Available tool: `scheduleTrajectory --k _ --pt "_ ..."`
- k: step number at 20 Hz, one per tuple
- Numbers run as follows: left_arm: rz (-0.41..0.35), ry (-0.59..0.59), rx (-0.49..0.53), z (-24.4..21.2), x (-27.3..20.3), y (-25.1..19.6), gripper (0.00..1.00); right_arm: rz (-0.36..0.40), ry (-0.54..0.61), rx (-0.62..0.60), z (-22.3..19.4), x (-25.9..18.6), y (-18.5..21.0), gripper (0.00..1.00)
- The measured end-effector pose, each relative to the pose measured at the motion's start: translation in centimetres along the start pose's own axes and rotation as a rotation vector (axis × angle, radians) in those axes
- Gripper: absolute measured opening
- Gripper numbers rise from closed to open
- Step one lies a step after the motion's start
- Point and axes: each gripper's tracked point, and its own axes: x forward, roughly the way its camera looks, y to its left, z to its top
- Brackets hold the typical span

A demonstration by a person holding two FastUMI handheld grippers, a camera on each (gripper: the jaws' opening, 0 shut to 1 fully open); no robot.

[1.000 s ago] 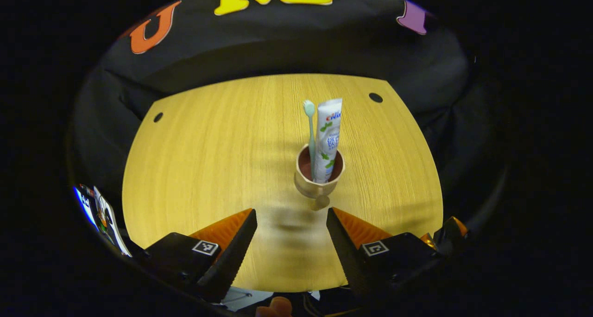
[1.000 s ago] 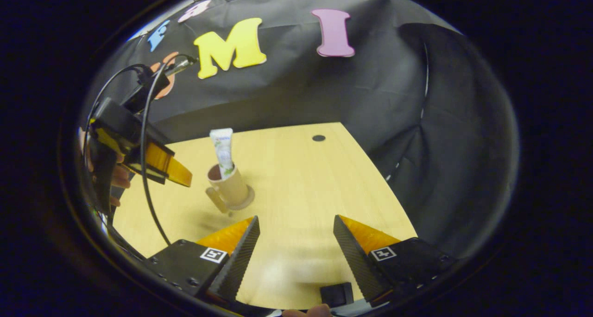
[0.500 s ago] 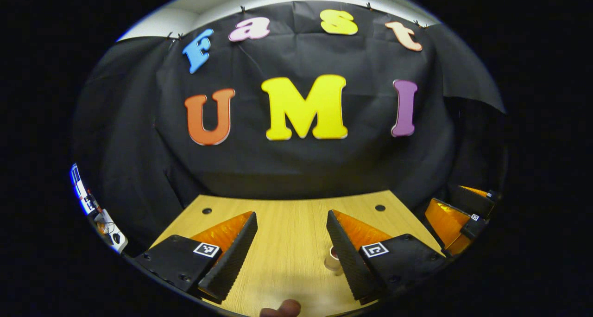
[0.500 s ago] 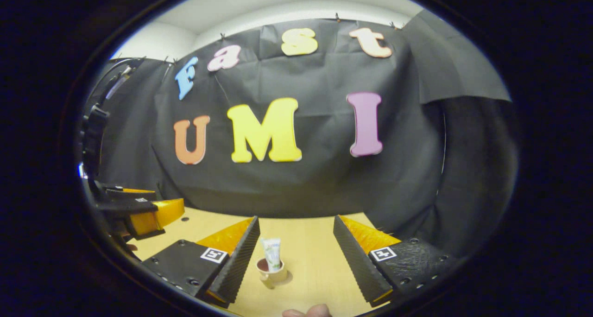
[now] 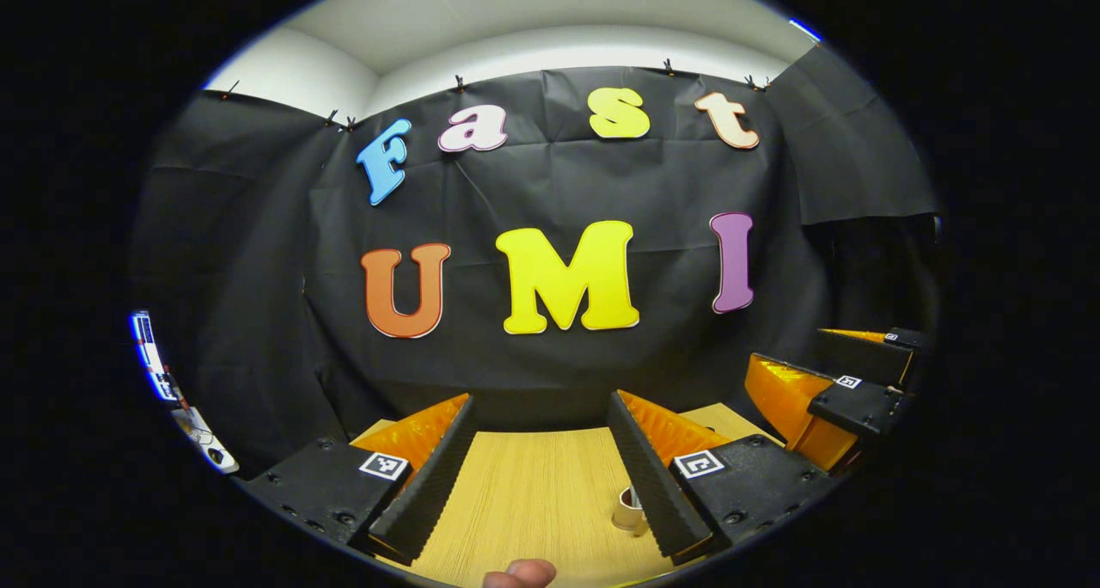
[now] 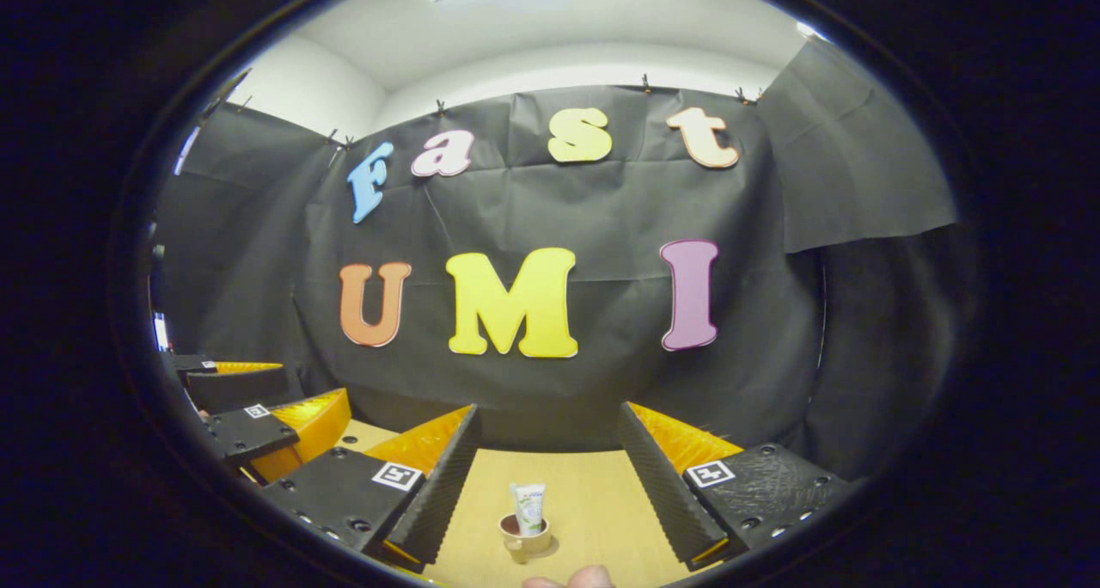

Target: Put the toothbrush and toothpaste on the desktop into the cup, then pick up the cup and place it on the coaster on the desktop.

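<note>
Cup [image 6: 526, 536] stands upright on the wooden desktop [image 6: 593, 506], low in the right gripper view, between the two fingers of the right gripper [image 6: 547, 463] but farther off and not touching them. Toothpaste [image 6: 528, 509] stands inside the cup, its flat end up. The toothbrush is probably in the cup too, but at this size it cannot be told. Under the cup there seems to be a thin round coaster [image 6: 543, 547], though only a small edge of it shows, so this is not sure.

The right gripper is wide open and holds nothing; its fingers are well apart and point toward the back wall [image 6: 601, 210] of black cloth. A fingertip [image 6: 571, 578] of the person shows at the bottom edge.

In the left gripper view the left gripper [image 5: 541, 455] is also wide open and empty. Its fingers are raised over the desktop [image 5: 533, 502]. The cup [image 5: 629, 511] shows just beside the inner edge of the right-hand finger and is partly hidden by it, so its contents cannot be seen. The right gripper [image 5: 821, 395] appears at the right side of this view, raised above the desktop. The left gripper [image 6: 266, 416] shows at the left side of the right gripper view. Both grippers are well apart from the cup.
</note>
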Motion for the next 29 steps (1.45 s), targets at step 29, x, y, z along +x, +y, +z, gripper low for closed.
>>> scheduleTrajectory --k 29 --pt "0.108 -0.017 -0.060 1.2 -1.4 3.9 0.96 0.020 0.030 0.015 1.0 -0.9 1.9 0.95"
